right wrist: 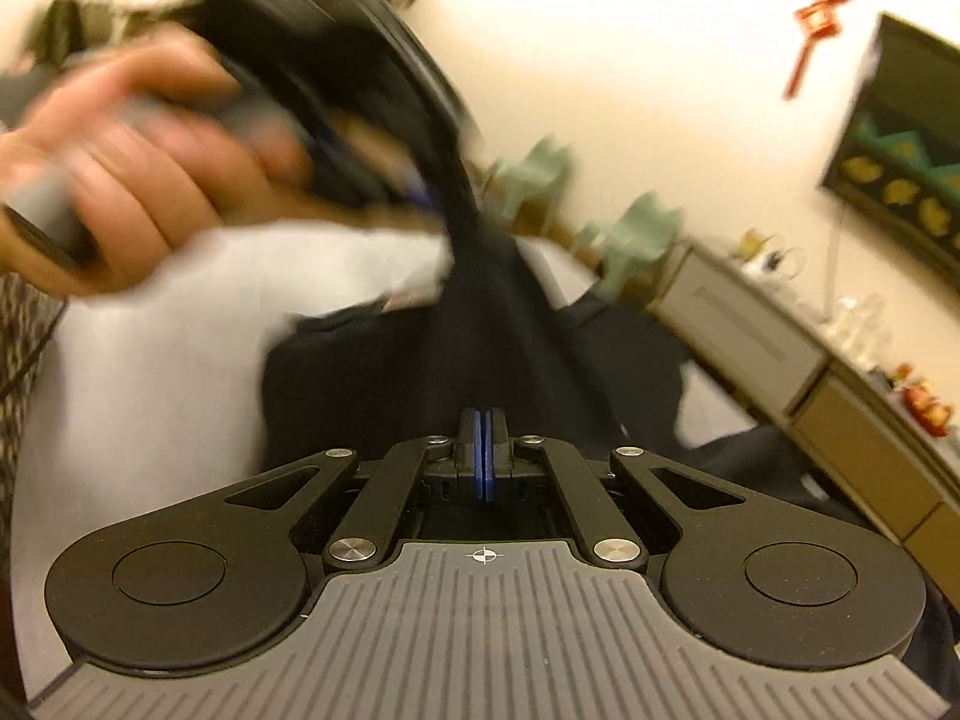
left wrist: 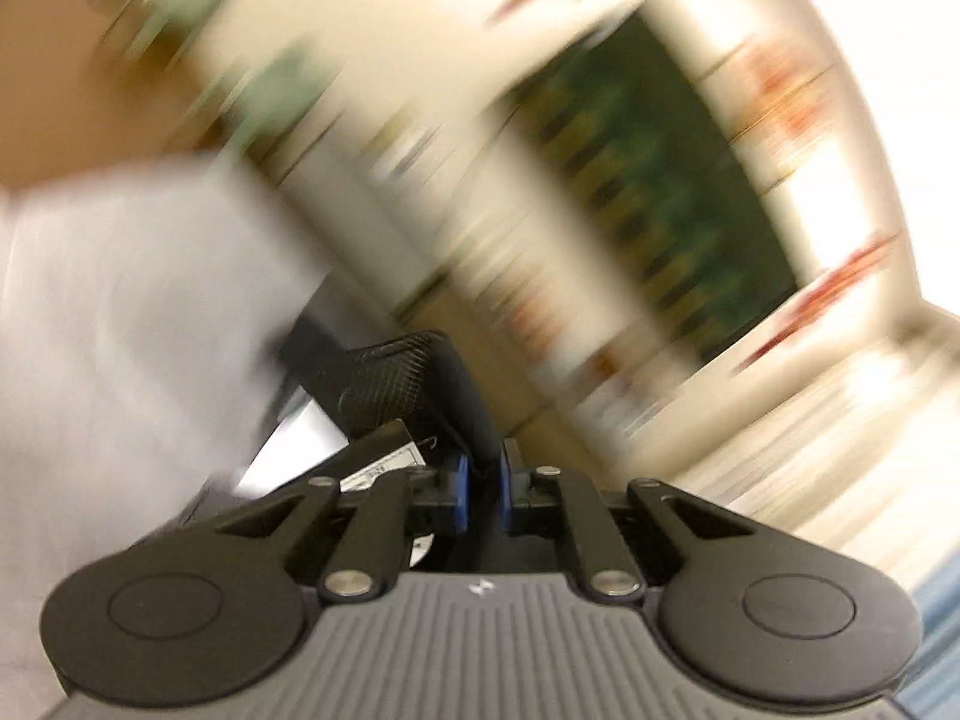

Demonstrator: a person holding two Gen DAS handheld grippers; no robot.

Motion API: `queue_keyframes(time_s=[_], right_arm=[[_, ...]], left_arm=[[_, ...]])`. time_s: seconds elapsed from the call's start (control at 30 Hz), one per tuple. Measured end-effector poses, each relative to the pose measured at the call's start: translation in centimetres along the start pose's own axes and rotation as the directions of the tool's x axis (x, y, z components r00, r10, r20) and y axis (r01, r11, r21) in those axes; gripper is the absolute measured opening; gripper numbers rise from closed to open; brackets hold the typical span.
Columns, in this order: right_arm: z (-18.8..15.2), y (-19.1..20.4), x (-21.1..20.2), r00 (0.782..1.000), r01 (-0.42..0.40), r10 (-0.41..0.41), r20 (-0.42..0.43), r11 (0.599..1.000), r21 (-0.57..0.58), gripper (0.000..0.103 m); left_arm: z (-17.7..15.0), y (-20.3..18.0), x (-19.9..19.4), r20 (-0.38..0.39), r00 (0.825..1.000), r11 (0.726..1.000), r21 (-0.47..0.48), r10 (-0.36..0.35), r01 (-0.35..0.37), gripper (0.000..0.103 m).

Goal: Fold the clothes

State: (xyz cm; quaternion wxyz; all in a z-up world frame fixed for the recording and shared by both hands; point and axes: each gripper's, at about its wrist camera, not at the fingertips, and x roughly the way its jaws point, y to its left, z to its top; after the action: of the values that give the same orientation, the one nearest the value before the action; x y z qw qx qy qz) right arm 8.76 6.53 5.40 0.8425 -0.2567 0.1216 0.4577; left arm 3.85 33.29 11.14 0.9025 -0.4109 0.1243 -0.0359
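A dark garment [right wrist: 420, 360] hangs over a white sheet [right wrist: 150, 390]. It rises in a taut ridge to my left gripper [right wrist: 429, 189], which a hand [right wrist: 120, 180] holds up at the upper left. In the blurred left wrist view the left gripper [left wrist: 485, 480] has its blue pads [left wrist: 461, 480] close together, with a strip of the dark garment [left wrist: 384, 384] and its white label pinched between them. My right gripper [right wrist: 483, 456] is shut, its pads pressed flat together at the near end of the fabric ridge, and it appears to pinch the cloth's edge.
A low grey and brown cabinet [right wrist: 750, 330] with small ornaments runs along the cream wall at the right. Two teal objects [right wrist: 636, 234] stand behind the garment. A dark framed picture [right wrist: 900, 162] and a red hanging ornament [right wrist: 822, 0] are on the wall.
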Motion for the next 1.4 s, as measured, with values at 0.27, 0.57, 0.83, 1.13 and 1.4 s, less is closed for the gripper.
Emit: queue_keyframes(time_s=[0.27,0.57,0.83,1.13,1.4], right_arm=[[-4.8,0.8,1.2,0.981,-0.053,0.067,-0.181,0.995,0.085,0.020],[-13.4,-7.4,-11.1,0.972,0.171,-0.073,-0.223,0.873,0.457,0.070],[-30.5,-21.4,-26.1,0.890,0.389,-0.276,-0.363,0.047,0.920,0.077],[-35.5,-24.1,-24.5,0.943,0.203,-0.225,-0.245,-0.196,0.959,0.084],[-38.1,-29.3,-20.5,0.892,0.331,-0.249,-0.377,-0.208,0.920,0.001]], left_arm=[[-6.0,7.0,0.1,-0.228,0.935,0.915,-0.240,0.273,-0.325,0.034],[-6.4,6.9,1.6,-0.290,0.900,0.903,-0.189,0.325,-0.387,0.069],[-7.9,7.6,3.6,-0.337,0.855,0.878,-0.135,0.394,-0.458,0.069],[-8.3,8.1,4.1,-0.351,0.842,0.874,-0.116,0.409,-0.472,0.066],[-4.2,6.0,7.8,-0.290,0.858,0.901,0.032,0.423,-0.434,0.003]])
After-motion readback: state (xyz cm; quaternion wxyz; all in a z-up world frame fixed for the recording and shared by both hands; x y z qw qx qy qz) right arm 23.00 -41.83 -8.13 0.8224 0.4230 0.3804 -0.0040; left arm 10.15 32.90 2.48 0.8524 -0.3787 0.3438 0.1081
